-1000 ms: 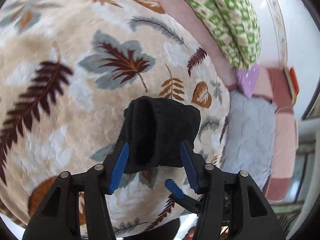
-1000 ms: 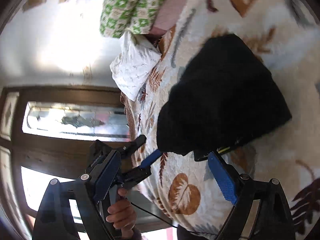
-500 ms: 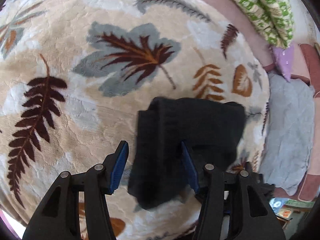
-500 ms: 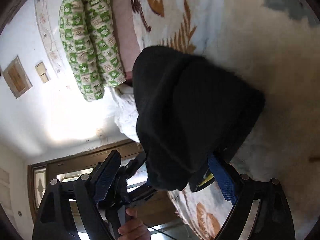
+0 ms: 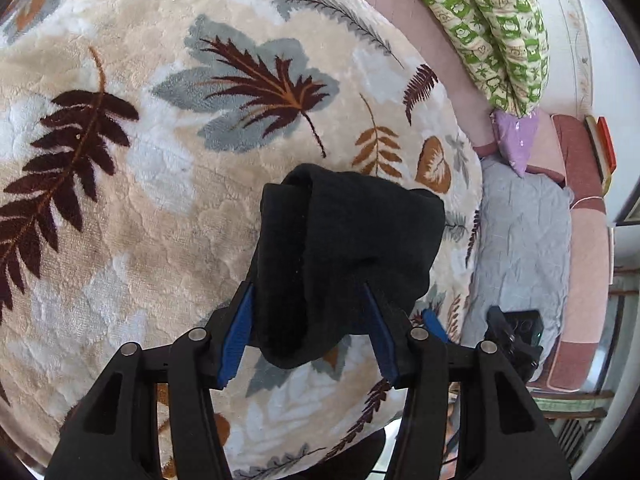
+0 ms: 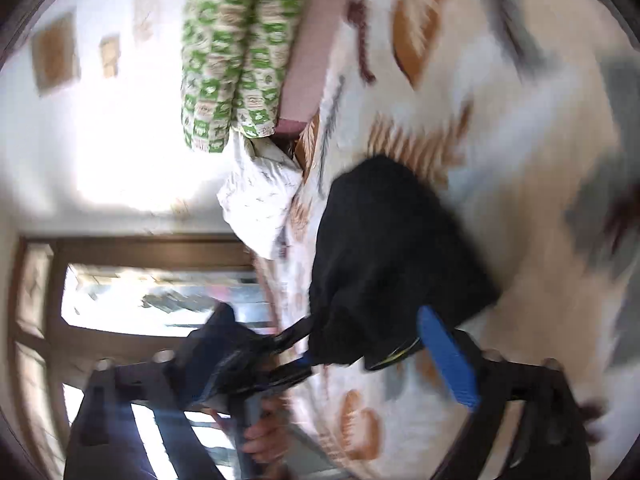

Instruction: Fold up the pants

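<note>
So the black pants (image 5: 344, 256) are already a thick folded bundle, sitting between the left gripper (image 5: 308, 336) pads, which are about half open and clamped on it, probably carrying it down onto the leaf-print blanket (image 5: 160, 200). The right gripper (image 6: 320, 364) has just swung its jaws wide, nothing pinched, looks like it's letting go. Green patterned pillow (image 5: 492, 36) beyond.

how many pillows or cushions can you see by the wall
2: a green patterned bolster along the wall, and a small purple pillow just below its end. More may be hidden out of view.
</note>
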Available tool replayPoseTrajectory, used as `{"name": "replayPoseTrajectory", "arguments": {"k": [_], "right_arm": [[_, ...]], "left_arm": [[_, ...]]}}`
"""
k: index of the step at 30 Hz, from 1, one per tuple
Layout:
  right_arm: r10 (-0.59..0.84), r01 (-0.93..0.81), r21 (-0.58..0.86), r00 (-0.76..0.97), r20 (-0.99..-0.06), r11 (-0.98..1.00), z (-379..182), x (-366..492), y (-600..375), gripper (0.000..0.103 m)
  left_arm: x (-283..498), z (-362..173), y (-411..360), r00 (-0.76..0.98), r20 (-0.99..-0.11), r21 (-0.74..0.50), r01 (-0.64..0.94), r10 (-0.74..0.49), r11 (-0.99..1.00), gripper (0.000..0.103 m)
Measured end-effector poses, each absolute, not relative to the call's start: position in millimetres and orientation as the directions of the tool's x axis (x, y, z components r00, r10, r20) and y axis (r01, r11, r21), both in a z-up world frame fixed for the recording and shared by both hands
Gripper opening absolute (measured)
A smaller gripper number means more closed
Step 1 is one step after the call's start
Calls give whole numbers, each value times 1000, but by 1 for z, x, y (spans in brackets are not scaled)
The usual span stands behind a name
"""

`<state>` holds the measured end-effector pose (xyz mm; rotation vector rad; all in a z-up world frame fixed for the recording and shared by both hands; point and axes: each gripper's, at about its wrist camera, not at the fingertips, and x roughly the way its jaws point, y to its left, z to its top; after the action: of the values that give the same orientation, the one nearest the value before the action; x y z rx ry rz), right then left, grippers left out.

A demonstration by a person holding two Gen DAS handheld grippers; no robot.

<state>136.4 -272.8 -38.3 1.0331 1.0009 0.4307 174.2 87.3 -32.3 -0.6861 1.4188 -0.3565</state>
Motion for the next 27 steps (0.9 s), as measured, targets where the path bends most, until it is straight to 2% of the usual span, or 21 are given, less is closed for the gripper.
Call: {"name": "replayPoseTrajectory", "arguments": {"k": [2,5,6,7,8,9,12,14,15,19,22,24,27], "right_arm": [[665,124,798,486,-567,589,-39,145,-269,102],[682,94,773,411,-604,628,-59,155,-256,96],[692,73,762,370,-619,643,-68,158,-248,83],[685,56,743,345,-642,667,-76,157,-241,78],[665,32,711,325,-672,703,-81,151,-236,68],[627,6,666,331,-705,746,-81,148,-234,46],[652,3,691,330,-683,723,-77,146,-249,22],[615,-24,641,313,-724,767,-78,146,-255,22],[602,-14,627,293,-742,779,-85,148,-258,19],[614,-11,641,300,-730,767,-89,151,-258,21],[640,2,671,302,-707,741,-81,148,-264,34],[661,8,705,339,-669,710,-68,148,-271,55],[649,-25,711,433,-625,702,-38,151,-278,61]], "left_arm": [[172,-36,81,137,-794,-607,-150,-592,780,55],[172,-48,76,116,-803,-596,-170,-584,785,56],[172,-53,76,111,-801,-599,-186,-589,779,56],[172,-55,75,111,-802,-596,-190,-586,780,56],[171,-54,76,115,-802,-598,-190,-587,779,56],[169,-53,77,120,-795,-607,-192,-595,771,56],[162,-59,80,111,-811,-583,-225,-574,781,56],[161,-79,78,74,-804,-588,-244,-590,771,58],[159,-81,79,94,-801,-593,-250,-591,765,58],[152,-65,77,139,-813,-582,-184,-565,792,58],[144,-44,79,181,-822,-564,-126,-540,816,57],[141,-24,85,234,-807,-573,-95,-542,814,56],[142,7,88,324,-766,-606,-71,-556,793,56]]}}
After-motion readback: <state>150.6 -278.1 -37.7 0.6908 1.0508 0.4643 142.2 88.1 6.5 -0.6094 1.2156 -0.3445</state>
